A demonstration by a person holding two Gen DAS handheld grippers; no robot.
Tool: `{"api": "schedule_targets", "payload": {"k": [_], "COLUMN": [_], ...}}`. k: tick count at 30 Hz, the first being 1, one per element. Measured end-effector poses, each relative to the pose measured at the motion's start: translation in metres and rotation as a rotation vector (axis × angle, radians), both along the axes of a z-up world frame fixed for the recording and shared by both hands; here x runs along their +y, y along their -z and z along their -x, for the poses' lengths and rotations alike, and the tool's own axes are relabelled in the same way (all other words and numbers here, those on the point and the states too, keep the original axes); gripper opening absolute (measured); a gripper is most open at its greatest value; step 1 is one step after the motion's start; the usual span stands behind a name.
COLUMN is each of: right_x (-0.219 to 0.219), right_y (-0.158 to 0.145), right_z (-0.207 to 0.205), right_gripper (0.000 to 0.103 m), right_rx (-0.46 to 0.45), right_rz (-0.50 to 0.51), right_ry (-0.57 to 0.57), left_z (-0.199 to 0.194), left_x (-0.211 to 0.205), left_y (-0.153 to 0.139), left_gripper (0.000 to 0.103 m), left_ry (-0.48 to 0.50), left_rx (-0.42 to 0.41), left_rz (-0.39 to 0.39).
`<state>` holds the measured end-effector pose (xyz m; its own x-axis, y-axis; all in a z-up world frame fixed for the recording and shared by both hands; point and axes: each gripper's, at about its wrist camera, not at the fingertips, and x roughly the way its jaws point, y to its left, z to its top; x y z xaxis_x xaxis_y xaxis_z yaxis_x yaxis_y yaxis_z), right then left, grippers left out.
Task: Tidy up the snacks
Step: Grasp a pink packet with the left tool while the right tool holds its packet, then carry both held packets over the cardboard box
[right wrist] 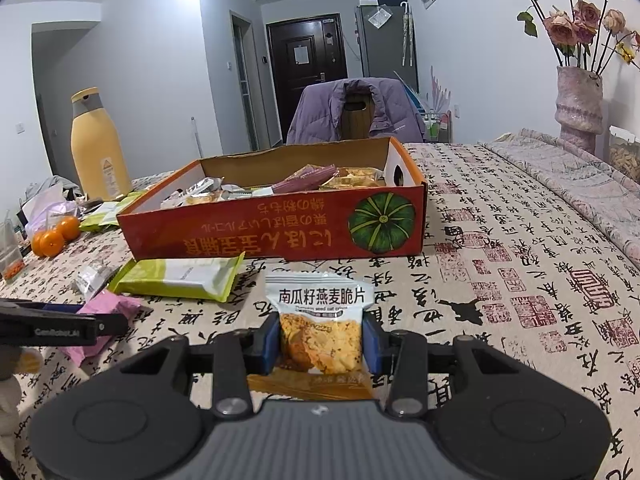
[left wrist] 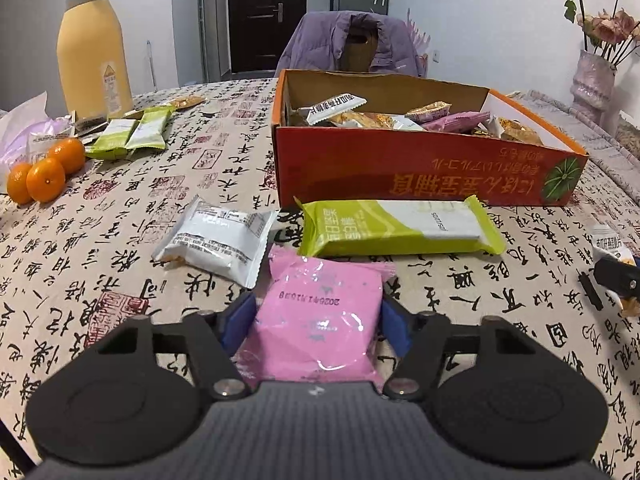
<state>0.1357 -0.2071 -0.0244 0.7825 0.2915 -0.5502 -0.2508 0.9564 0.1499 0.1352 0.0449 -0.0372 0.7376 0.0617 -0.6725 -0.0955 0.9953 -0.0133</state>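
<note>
Left tool (left wrist: 320,316): jaws spread to either side of the pink snack packet (left wrist: 320,320), which lies flat on the counter (left wrist: 120,240). Blue pads flank its two long edges; from this view I cannot tell whether they touch the wrapper yet. I read it as not yet gripped. The packet's long axis runs straight ahead along the tool's pointing line.

Ahead-left of the left tool, just beyond the pink packet: white snack packet (left wrist: 218,240), lying at an angle. Ahead-right: green-and-white bar packet (left wrist: 400,226), long axis crosswise to the tool, resting close against the front wall of the orange cardboard box (left wrist: 420,172). The box is directly ahead of both tools and already holds mixed packets.

Right tool (right wrist: 320,344): jaws pinching a pumpkin-seed oat crisp packet (right wrist: 320,320) by its two side edges, packet upright, printed face toward the camera.

Judgement: the box opening lies forward of and above both tools. The right hand, with its load secured, seems better placed to deliver first; the left must close its jaws, then lift over the green bar and front wall.
</note>
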Motion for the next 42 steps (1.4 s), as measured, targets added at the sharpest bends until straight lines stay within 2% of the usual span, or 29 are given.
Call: {"api": "schedule_targets", "payload": {"k": [9, 23, 32, 42], "right_x": [0.0, 0.011, 0.023, 0.041], "right_y": [0.001, -0.014, -0.038, -0.073], "right_z": [-0.001, -0.009, -0.03, -0.078], "right_gripper": [0.04, 0.04, 0.04, 0.04], "right_rx": [0.001, -0.042, -0.106, -0.19], "right_rz": [-0.001, 0.005, -0.009, -0.001], "right_ry": [0.001, -0.017, -0.033, -0.046], "left_z": [0.011, 0.024, 0.002, -0.048], "left_x": [-0.005, -0.009, -0.017, -0.024], "left_y": [-0.008, -0.049, -0.074, -0.099], "left_gripper": [0.063, 0.062, 0.062, 0.062], "left_ry": [0.007, 0.024, 0.039, 0.022], "left_rx": [-0.047, -0.193, -0.264, -0.326], "left_rz": [0.025, 0.039, 0.028, 0.053]}}
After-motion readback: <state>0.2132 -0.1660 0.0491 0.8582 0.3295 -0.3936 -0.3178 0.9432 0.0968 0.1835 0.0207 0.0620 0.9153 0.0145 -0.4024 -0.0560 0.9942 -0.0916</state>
